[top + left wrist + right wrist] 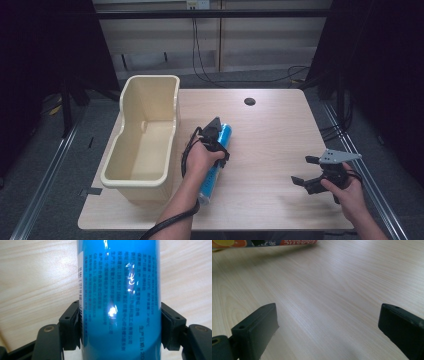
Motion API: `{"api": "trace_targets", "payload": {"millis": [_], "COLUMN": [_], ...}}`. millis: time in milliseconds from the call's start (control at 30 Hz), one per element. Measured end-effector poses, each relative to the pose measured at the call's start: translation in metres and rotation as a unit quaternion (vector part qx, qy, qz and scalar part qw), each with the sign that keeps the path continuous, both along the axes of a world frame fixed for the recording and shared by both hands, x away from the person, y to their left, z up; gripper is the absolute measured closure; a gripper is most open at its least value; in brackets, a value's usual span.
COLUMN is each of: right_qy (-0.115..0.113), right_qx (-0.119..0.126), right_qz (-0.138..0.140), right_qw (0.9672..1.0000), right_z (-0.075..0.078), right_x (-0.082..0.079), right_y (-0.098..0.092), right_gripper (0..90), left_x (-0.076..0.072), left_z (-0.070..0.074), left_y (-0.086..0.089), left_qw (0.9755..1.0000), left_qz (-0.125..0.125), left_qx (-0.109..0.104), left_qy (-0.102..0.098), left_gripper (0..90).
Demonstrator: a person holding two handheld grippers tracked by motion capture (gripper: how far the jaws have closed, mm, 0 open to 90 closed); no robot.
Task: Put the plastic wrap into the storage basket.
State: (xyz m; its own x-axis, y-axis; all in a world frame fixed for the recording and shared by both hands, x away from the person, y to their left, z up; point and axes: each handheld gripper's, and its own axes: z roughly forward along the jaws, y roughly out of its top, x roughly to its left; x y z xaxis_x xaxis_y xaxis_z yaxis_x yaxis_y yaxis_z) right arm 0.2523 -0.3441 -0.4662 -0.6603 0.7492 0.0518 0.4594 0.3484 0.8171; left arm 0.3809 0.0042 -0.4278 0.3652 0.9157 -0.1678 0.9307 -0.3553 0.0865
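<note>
A long blue tube (209, 183) with printed text lies slanted near the middle of the wooden table (272, 135), its far end by the tub. My left gripper (218, 148) is shut across it, a hand wrapped over the top. In the left gripper view the tube (120, 290) stands between the two black pads (72, 323), which press on both of its sides. My right gripper (306, 170) stays open low over the table's right side with nothing between its fingers (257, 327). A strip of the tube's orange and red label (287, 242) crosses the top of the right gripper view.
A tall beige plastic tub (171, 120) stands on the table's left part, just left of the tube. A dark round cable hole (249, 101) sits near the far edge. Bare wood lies between the two grippers. Cables run along the floor behind the table.
</note>
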Motion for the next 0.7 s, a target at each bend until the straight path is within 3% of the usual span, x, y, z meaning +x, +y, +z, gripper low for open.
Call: {"api": "trace_targets", "payload": {"millis": [33, 100, 167, 467, 533, 633, 700], "right_qy": [0.000, -0.002, -0.001, -0.005, -0.006, -0.006, -0.002], "right_qx": [0.000, 0.000, 0.001, 0.005, 0.007, 0.005, 0.004], "right_qz": [-0.001, -0.001, 0.000, -0.003, -0.001, -0.001, -0.002], "right_qw": [1.0000, 1.0000, 1.0000, 1.0000, 1.0000, 1.0000, 1.0000], "right_z": [0.000, 0.000, 0.001, 0.002, 0.003, 0.002, 0.002], "right_x": [0.000, 0.000, 0.000, 0.000, 0.000, 0.000, -0.001], "right_y": [0.000, 0.000, 0.001, -0.001, -0.001, 0.000, 0.001], "right_gripper": [2.3, 2.3, 2.3, 2.3, 2.2, 2.2, 2.2], "left_x": [0.001, 0.000, 0.001, 0.001, 0.000, -0.001, -0.001], "left_z": [0.004, 0.009, 0.015, 0.040, 0.047, 0.054, 0.061], "left_y": [0.001, 0.000, 0.001, 0.006, 0.008, 0.009, 0.012], "left_qw": [1.0000, 0.9999, 1.0000, 0.9993, 0.9995, 0.9996, 0.9993], "left_qz": [-0.005, 0.008, -0.004, 0.001, -0.010, -0.007, -0.005], "left_qx": [-0.001, -0.008, -0.005, -0.036, -0.030, -0.028, -0.037], "left_qy": [0.006, 0.003, 0.004, 0.011, 0.009, 0.003, 0.005], "left_gripper": [32.3, 32.3, 32.3, 32.3, 32.3, 32.3, 32.3]}}
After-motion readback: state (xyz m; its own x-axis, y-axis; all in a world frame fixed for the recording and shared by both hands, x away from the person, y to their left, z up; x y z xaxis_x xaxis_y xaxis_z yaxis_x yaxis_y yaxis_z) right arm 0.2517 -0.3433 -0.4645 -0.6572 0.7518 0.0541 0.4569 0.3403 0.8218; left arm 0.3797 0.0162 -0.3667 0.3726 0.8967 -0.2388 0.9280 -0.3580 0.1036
